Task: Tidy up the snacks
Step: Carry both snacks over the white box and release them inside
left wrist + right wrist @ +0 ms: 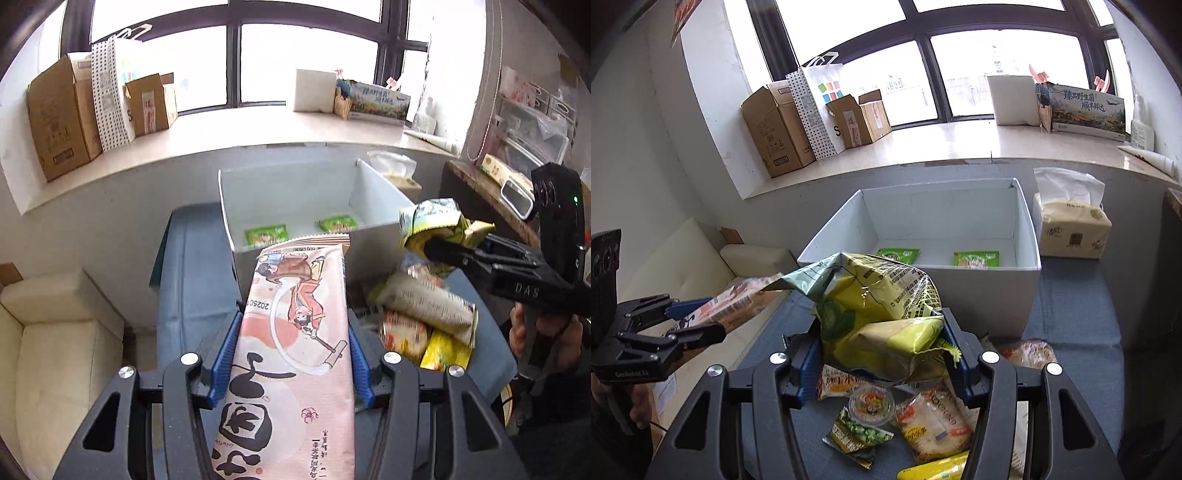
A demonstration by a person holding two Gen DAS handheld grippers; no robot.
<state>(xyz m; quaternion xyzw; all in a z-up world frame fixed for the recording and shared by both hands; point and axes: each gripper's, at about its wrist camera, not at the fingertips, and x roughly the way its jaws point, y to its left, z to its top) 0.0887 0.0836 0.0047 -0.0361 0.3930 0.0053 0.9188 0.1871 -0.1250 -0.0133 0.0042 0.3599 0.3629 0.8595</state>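
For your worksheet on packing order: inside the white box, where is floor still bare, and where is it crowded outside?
White box: floor is bare behind and between the two green packets. Crowded: the loose snack pile in front of it on the blue cloth.

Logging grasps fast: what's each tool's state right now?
Left tool: closed on the pink snack packet.
Right tool: closed on the yellow-green snack bag.
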